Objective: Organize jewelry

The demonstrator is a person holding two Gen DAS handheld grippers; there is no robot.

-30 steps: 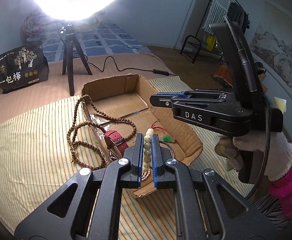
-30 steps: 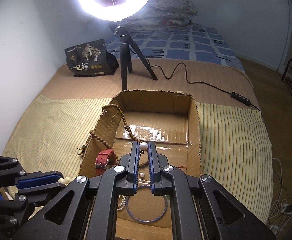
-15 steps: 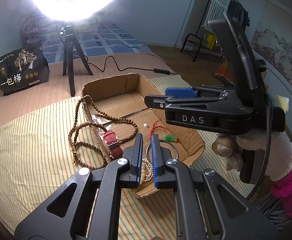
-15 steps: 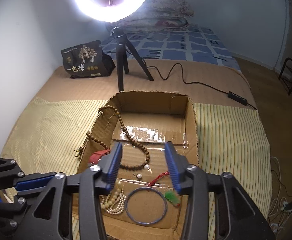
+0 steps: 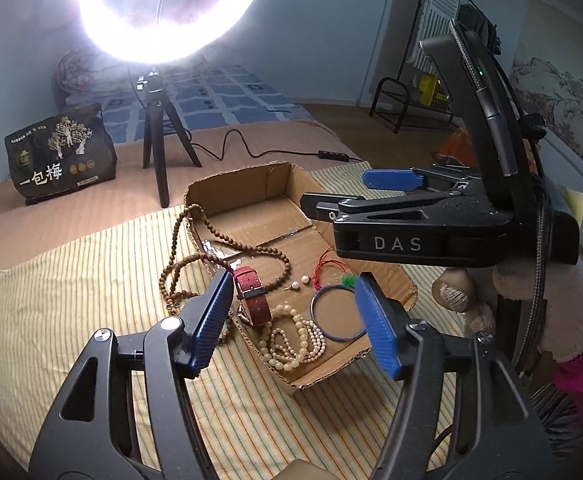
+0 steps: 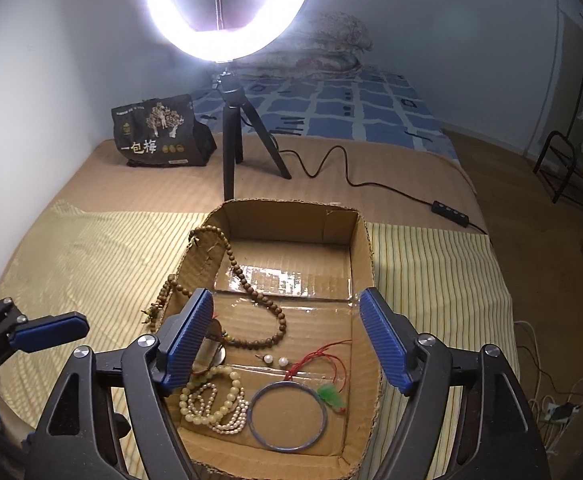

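Both grippers gape wide and empty: the left gripper (image 5: 293, 320) and the right gripper (image 6: 287, 340), stamped "DAS", over the shallow brown cardboard box (image 6: 287, 216) mid-frame holding cream bead strands (image 6: 215, 404). Upper left, a black bag (image 6: 159, 136) reads "一包梅".

The open brown cardboard box (image 5: 251, 216) is viewed closely from above by both wrist cameras. It is approached from its near left corner in the left view and from its near end (image 6: 287, 208) in the right view. The box interior is shared.
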